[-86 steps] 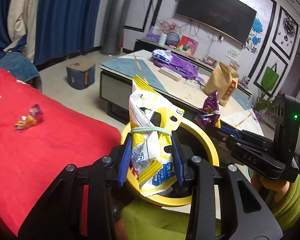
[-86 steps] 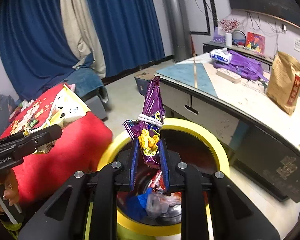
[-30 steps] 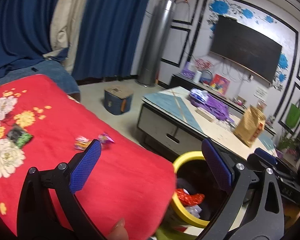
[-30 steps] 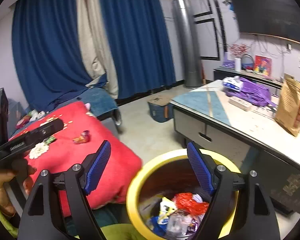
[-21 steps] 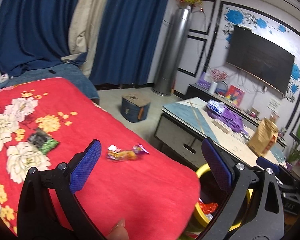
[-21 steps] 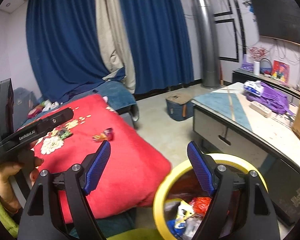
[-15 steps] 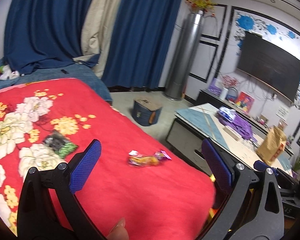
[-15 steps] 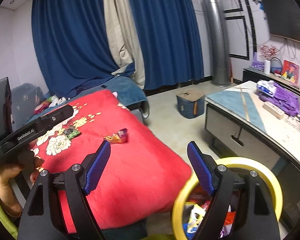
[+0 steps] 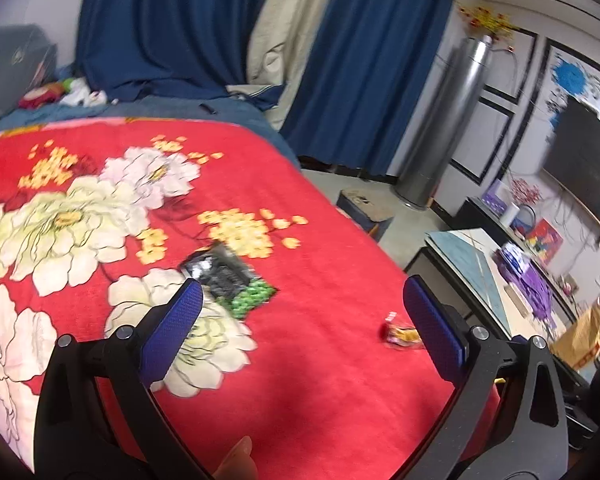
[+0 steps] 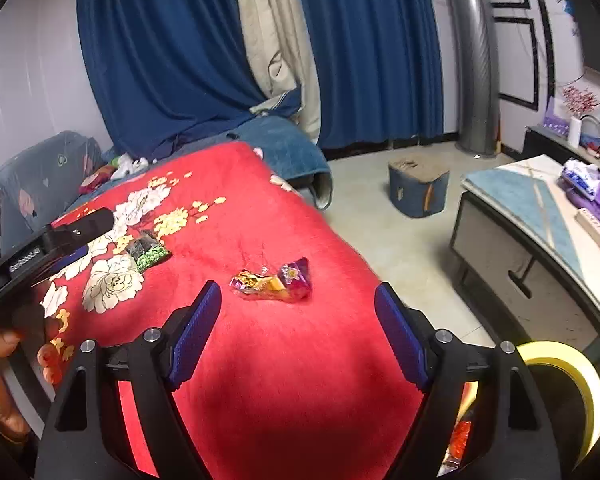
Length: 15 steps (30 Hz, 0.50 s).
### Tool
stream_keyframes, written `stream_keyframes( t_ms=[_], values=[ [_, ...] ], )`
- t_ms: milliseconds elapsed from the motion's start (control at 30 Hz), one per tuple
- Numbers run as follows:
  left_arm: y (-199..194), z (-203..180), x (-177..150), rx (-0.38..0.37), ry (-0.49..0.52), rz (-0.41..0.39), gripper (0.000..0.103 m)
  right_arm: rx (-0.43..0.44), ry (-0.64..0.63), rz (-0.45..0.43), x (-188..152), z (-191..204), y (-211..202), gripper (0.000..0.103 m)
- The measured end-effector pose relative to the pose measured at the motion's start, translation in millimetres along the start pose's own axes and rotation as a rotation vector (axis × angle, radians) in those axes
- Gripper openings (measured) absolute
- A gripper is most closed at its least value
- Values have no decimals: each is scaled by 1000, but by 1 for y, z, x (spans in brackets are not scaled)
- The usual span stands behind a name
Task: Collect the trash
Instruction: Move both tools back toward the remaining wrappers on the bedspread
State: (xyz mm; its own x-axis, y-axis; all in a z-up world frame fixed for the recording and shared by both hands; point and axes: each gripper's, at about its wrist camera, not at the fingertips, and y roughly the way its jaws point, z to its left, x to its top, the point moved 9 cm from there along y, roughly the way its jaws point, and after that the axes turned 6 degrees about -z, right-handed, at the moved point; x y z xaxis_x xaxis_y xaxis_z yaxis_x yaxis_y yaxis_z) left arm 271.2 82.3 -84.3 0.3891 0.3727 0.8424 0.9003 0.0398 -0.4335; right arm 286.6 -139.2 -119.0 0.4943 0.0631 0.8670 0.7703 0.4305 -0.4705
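Both tools hang over a red plush blanket printed with white and yellow flowers (image 10: pixel 260 360), each held with its blue-padded fingers spread wide and nothing between them. The left tool (image 9: pixel 300 328) points at a crumpled black-and-green snack wrapper (image 9: pixel 230 276) lying on the flower pattern, just past its left fingertip (image 9: pixel 172 336); the wrapper looks blurred in that view. The right tool (image 10: pixel 298 332) faces a purple-and-orange foil snack packet (image 10: pixel 274 280) that lies flat on bare red cloth just beyond its fingertips, roughly midway between them. The same packet shows in the left wrist view as a small red and yellow scrap beside the left tool's right finger (image 9: pixel 432 332). The two pieces of trash lie well apart on the blanket. A round yellow-rimmed trash bin (image 10: pixel 576 376) stands on the floor off the blanket's edge, at the lower right, with some red litter visible inside. Farther right is a low desk with a pale blue and cream top (image 10: pixel 532 200).
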Motion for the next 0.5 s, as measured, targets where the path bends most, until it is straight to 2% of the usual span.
stream_keyframes(
  t_ms=[167, 367, 467, 500],
  values=[
    [16, 24, -5, 25, -86, 37, 92, 17, 50, 60, -4, -4, 32, 75],
    [37, 45, -15, 57, -179, 82, 92, 33, 97, 113, -7, -4, 64, 63],
    [45, 53, -22, 76, -221, 103, 92, 60, 116, 141, -12, -1, 74, 44],
    [48, 55, -24, 76, -236, 111, 92, 71, 116, 149, -14, 1, 76, 33]
  ],
)
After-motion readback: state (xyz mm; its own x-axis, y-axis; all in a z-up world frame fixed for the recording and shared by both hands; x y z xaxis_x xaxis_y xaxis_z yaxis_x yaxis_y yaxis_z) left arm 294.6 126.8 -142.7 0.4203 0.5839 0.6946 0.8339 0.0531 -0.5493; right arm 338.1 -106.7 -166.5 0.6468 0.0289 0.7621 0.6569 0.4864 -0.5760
